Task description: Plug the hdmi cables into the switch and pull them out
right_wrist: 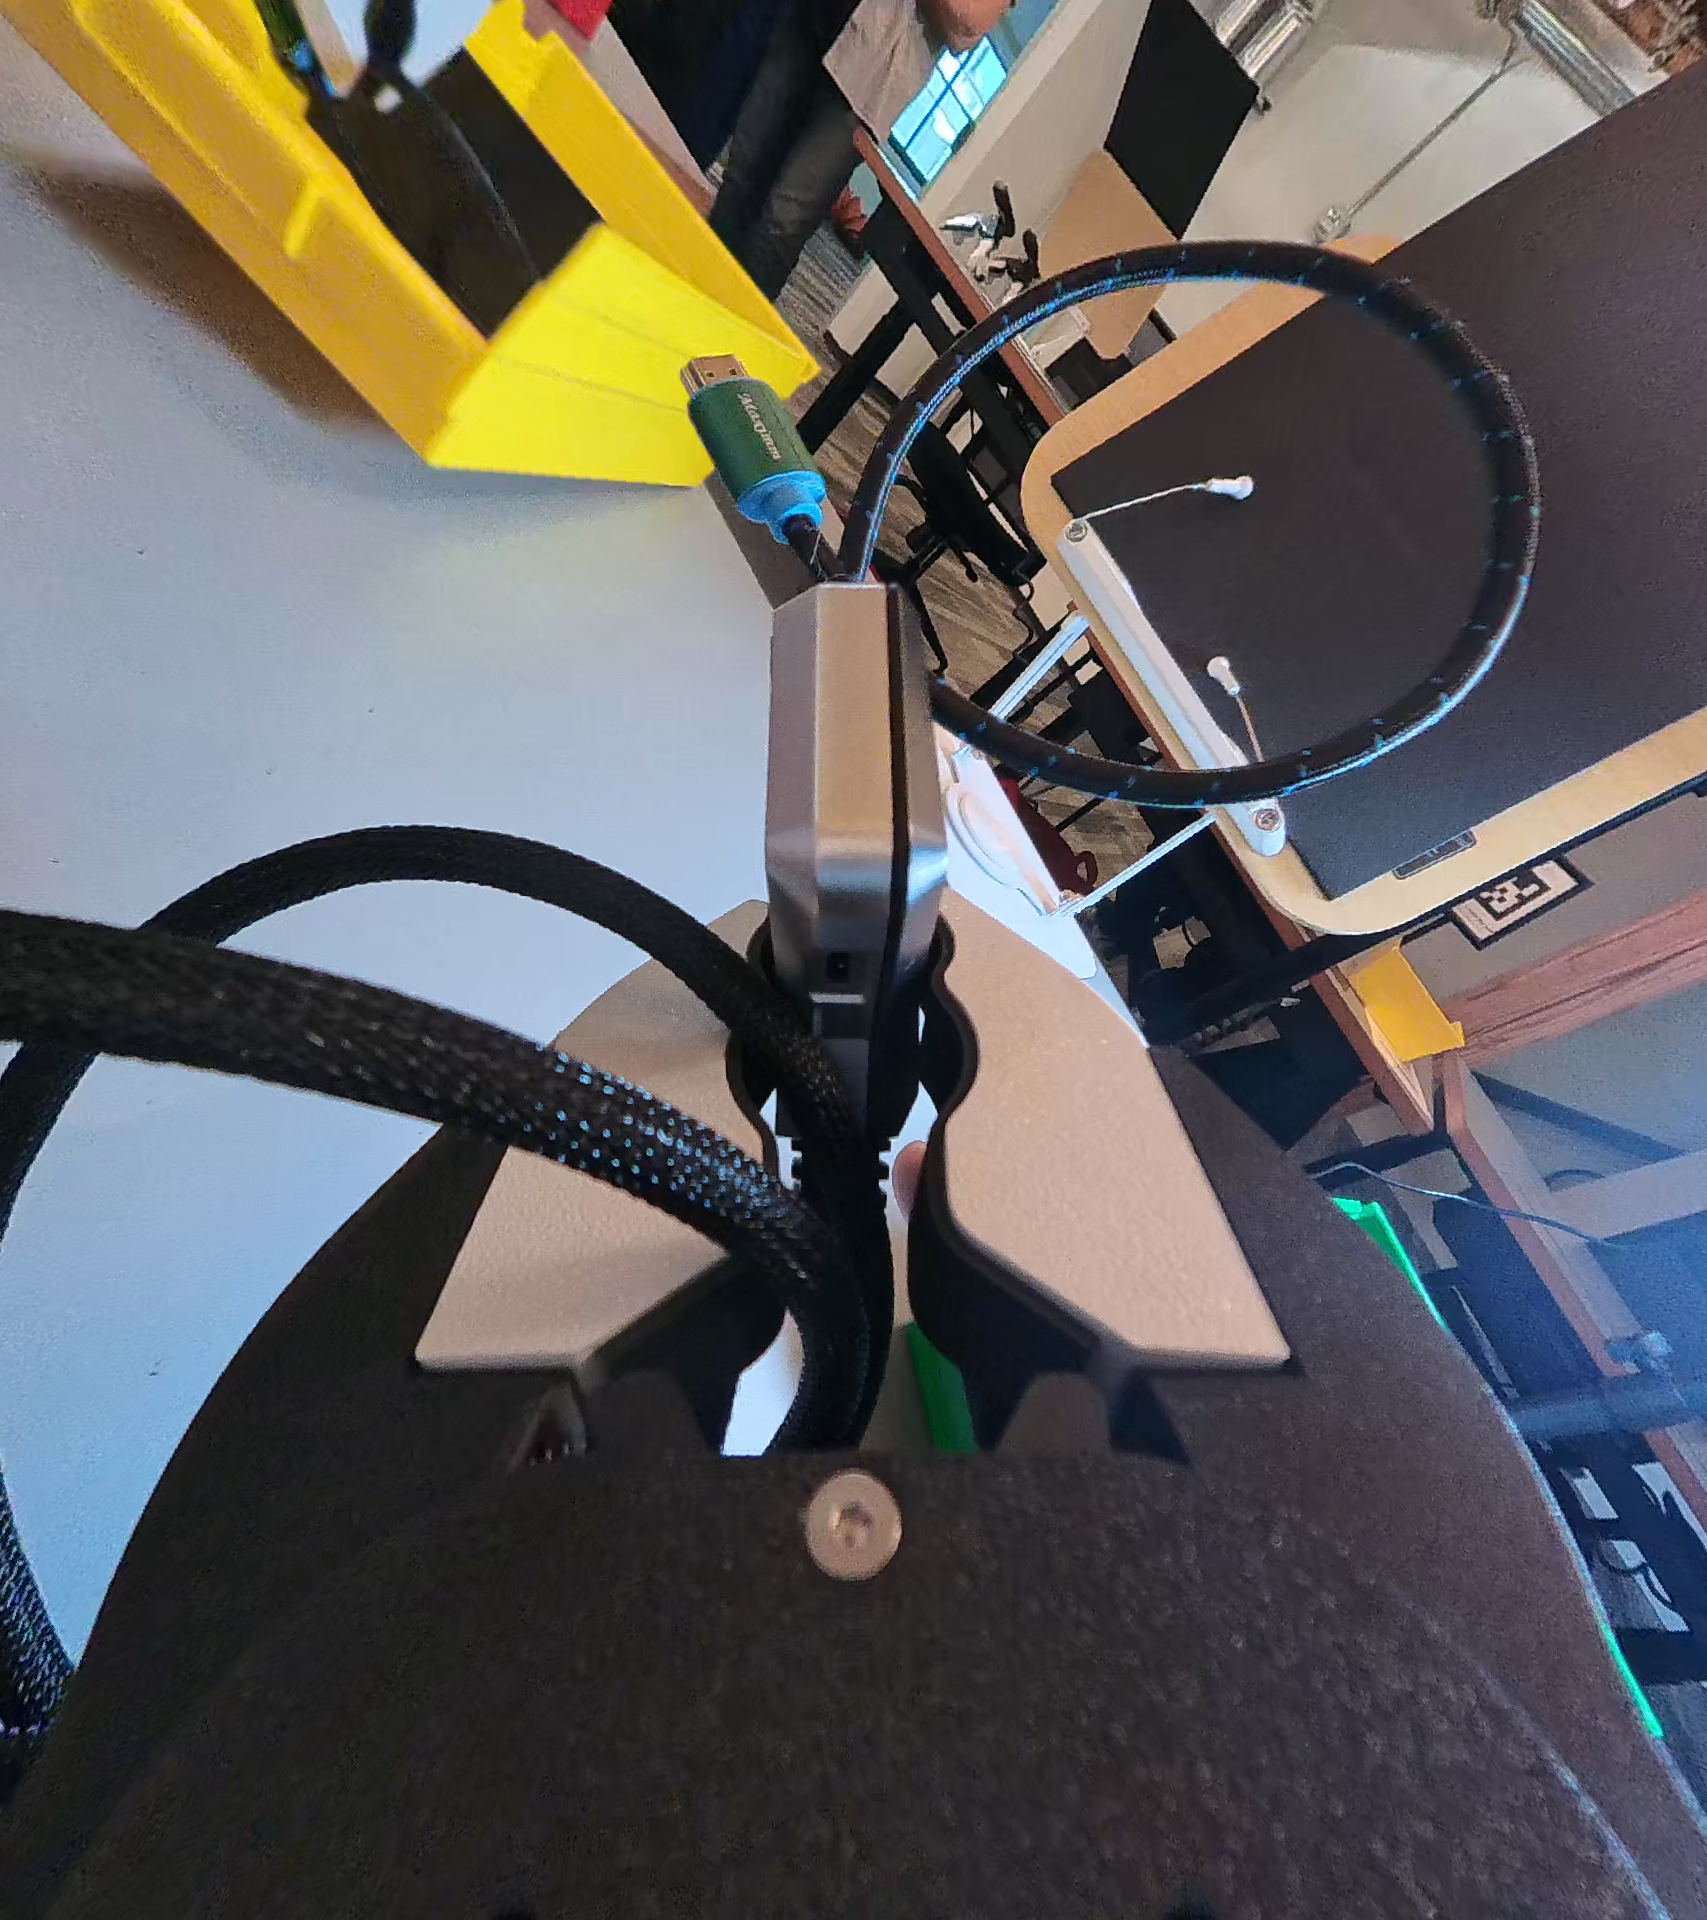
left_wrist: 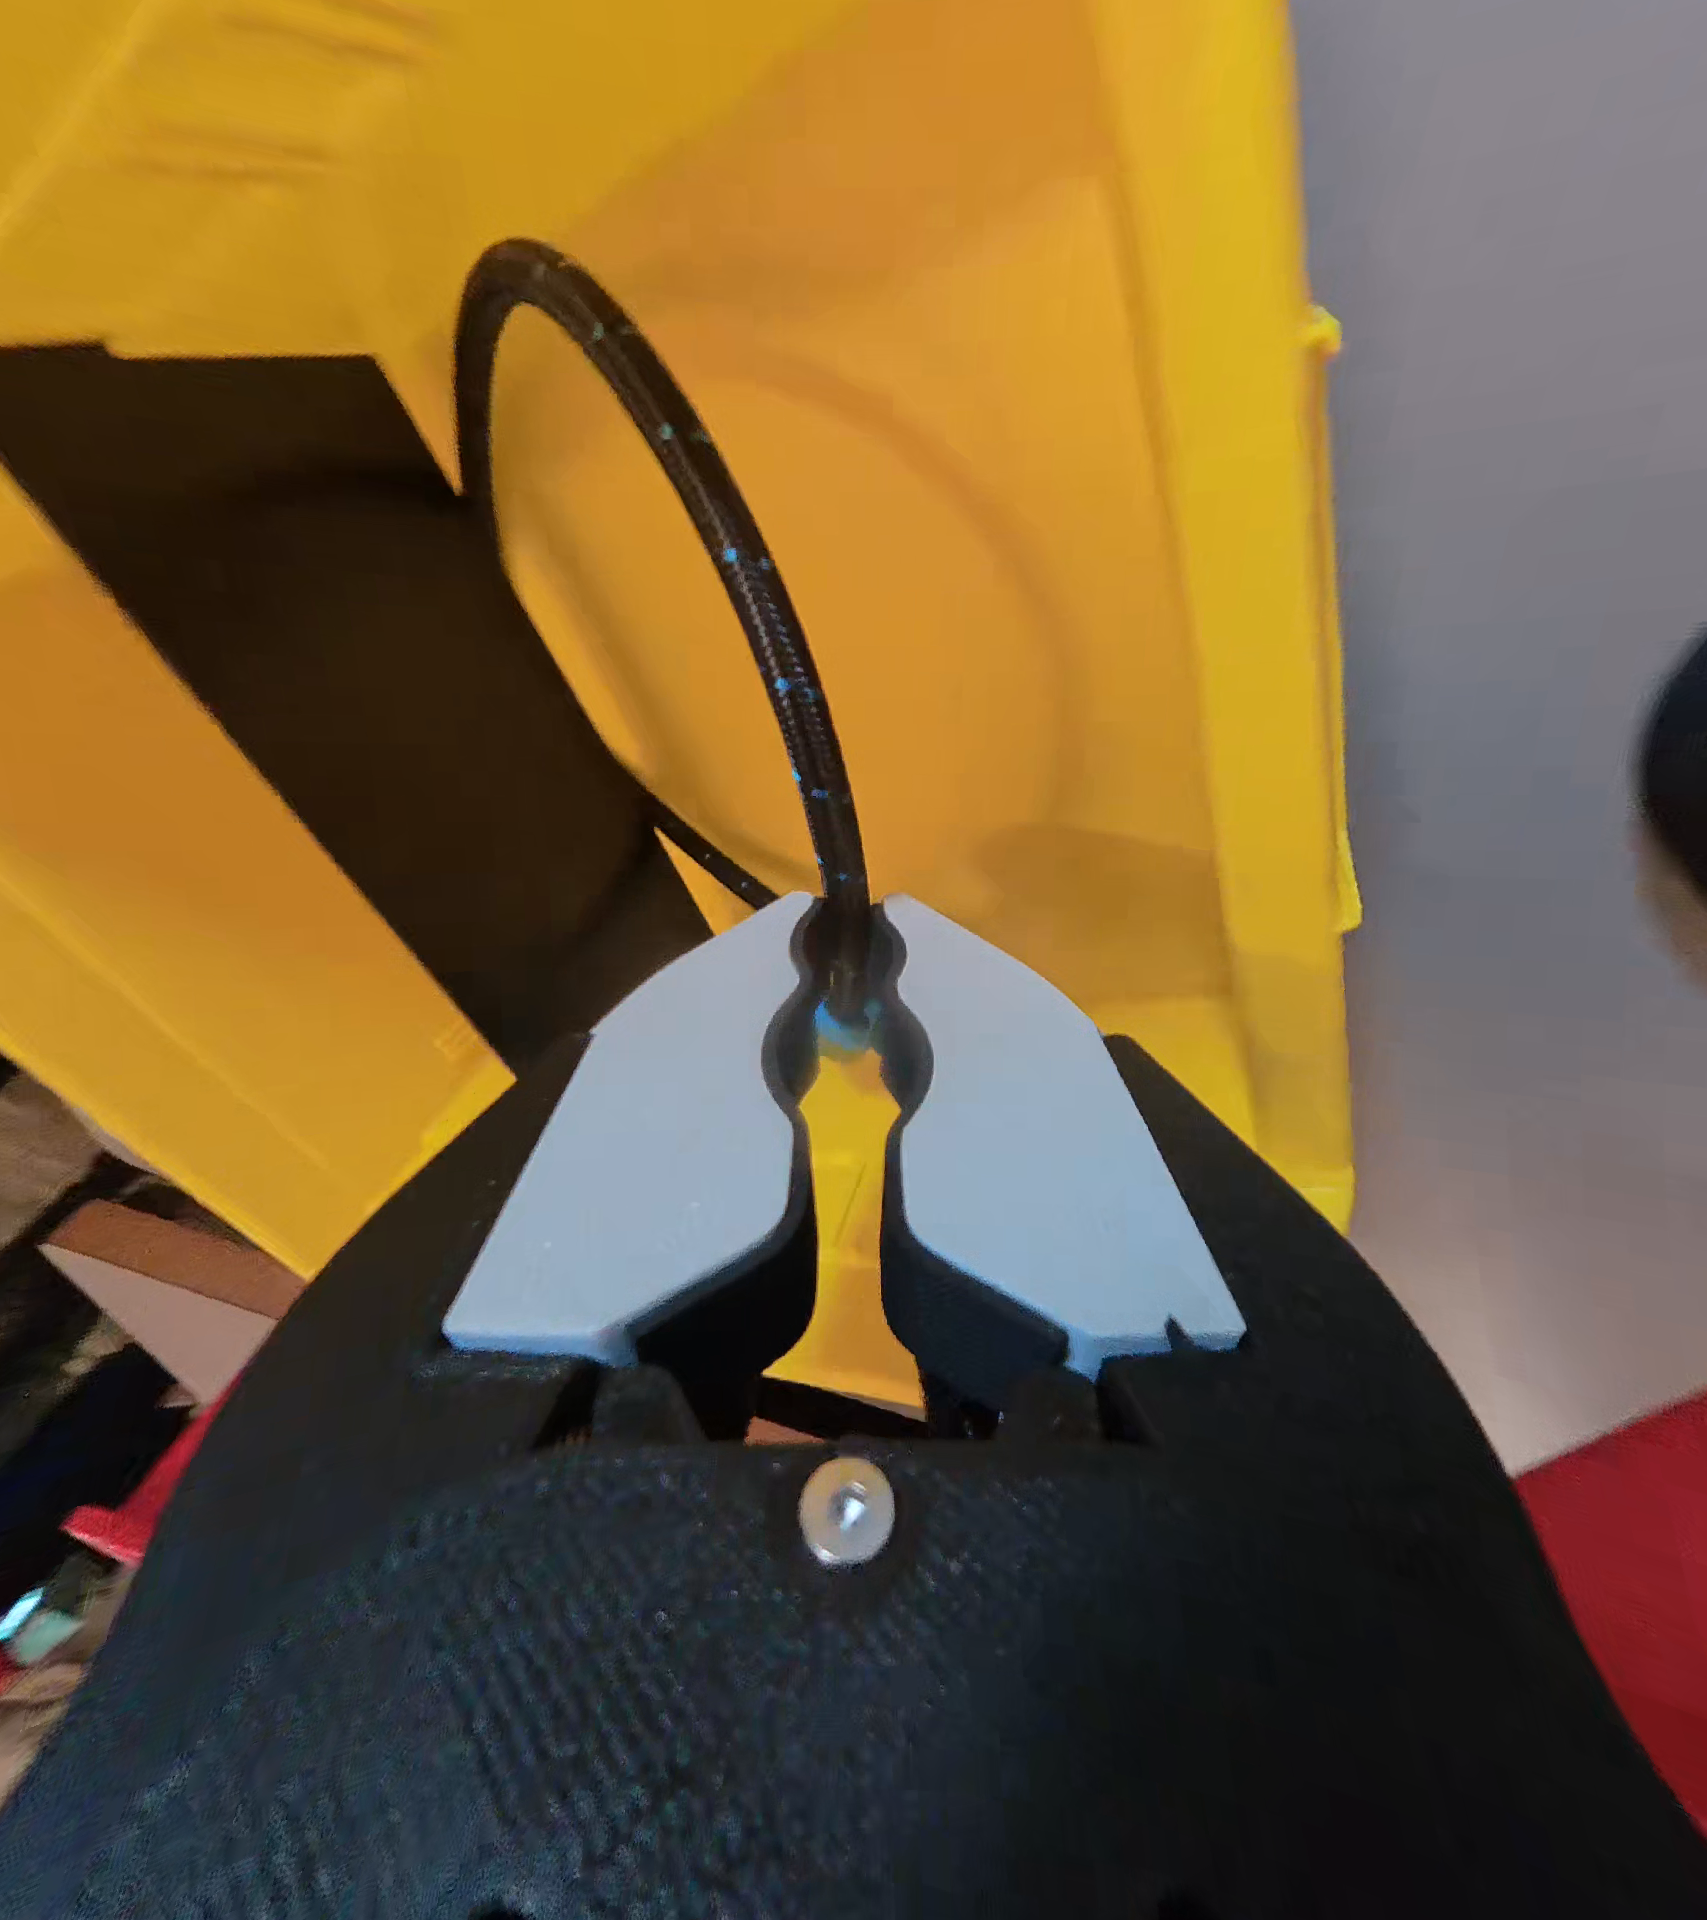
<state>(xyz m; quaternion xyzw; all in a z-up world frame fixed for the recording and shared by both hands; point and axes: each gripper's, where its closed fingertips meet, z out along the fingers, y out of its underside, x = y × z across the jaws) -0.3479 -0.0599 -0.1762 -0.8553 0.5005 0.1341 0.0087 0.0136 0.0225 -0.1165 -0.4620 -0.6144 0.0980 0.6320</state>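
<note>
My left gripper is shut on a black braided HDMI cable with blue flecks. A blue bit shows between the fingers; the plug itself is hidden. The cable arches up and back down inside a yellow bin. My right gripper is shut on the grey metal HDMI switch, held on edge above the table. A thick black braided cable leaves the switch's near end and loops left. A green HDMI plug with a blue collar lies free just past the switch's far end. Its flecked cable loops right.
The yellow bin stands on the white table at the far left, with a flat black item in it. The table edge runs diagonally to the right of the switch. Beyond it are desks, a black board and a person's legs. Across from one pair of fingers to the other is roughly 40 centimeters.
</note>
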